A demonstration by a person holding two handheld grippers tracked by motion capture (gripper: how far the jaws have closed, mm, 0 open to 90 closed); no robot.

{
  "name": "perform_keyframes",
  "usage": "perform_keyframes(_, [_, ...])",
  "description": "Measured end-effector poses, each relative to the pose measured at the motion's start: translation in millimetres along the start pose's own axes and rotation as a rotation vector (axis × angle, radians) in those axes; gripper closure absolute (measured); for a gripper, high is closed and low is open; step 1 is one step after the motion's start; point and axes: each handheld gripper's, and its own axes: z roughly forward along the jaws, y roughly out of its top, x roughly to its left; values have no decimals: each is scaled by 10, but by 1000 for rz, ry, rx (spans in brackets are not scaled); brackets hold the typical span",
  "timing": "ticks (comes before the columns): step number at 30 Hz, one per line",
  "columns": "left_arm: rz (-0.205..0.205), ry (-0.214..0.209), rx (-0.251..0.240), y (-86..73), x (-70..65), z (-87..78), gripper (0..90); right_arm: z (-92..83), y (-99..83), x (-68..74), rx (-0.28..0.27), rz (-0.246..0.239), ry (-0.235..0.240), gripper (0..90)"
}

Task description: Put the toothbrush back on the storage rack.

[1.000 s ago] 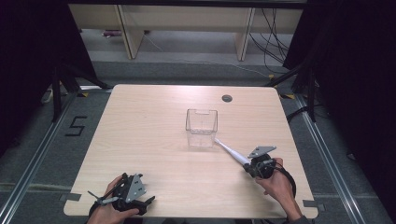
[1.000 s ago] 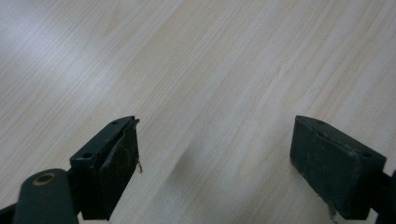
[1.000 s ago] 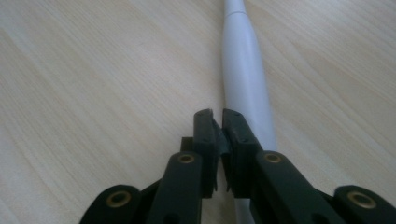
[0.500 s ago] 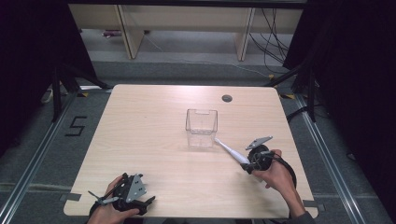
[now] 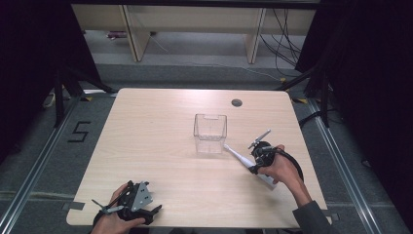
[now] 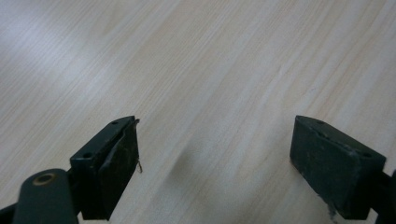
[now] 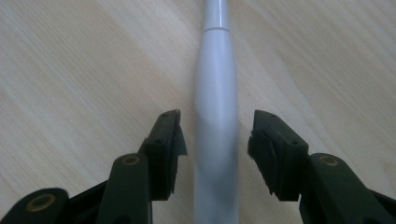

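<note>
Toothbrush lay flat on table, w/ head at 4 o'clock of clear box. Right gripper jaws had just been opening, straddling handle, pads off it. Left gripper open, nothing between.

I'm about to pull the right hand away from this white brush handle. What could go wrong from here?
The right gripper has just been opening; the white brush handle lies on the table between its pads without touching them, so a sideways pull could drag or roll it. Its tip lies close to the clear plastic box and could knock it.
</note>
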Motion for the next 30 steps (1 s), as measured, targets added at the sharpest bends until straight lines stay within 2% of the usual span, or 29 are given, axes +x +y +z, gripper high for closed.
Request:
perform_keyframes(1, [3,-1,2,0,1,-1,151,3,14,11,14,12,2,530])
perform_keyframes(2, [1,0,0,1,0,-1,151,14,39,-8,15,-9,-5,530])
perform_keyframes(3, [-2,0,-1,1,-1,-2,151,15,53,-7,30,2,2,531])
perform_keyframes(6, [-4,4,-3,-1,2,-3,151,36,94,-35,38,-31,9,541])
perform_keyframes(7, [-5,5,-3,-2,3,-3,151,38,104,-21,51,-10,11,541])
perform_keyframes(14, [-5,3,0,-3,2,0,151,121,177,-46,91,-55,14,565])
perform_keyframes(16, [-3,3,1,-4,3,-1,151,141,195,-54,105,-49,20,572])
perform_keyframes(23, [-5,4,0,-4,2,2,151,181,248,-68,139,-84,34,607])
perform_keyframes(24, [-6,3,-1,-4,2,0,150,179,259,-59,153,-70,34,609])
perform_keyframes(30, [-6,4,0,-5,6,-3,150,219,309,-64,191,-76,44,631])
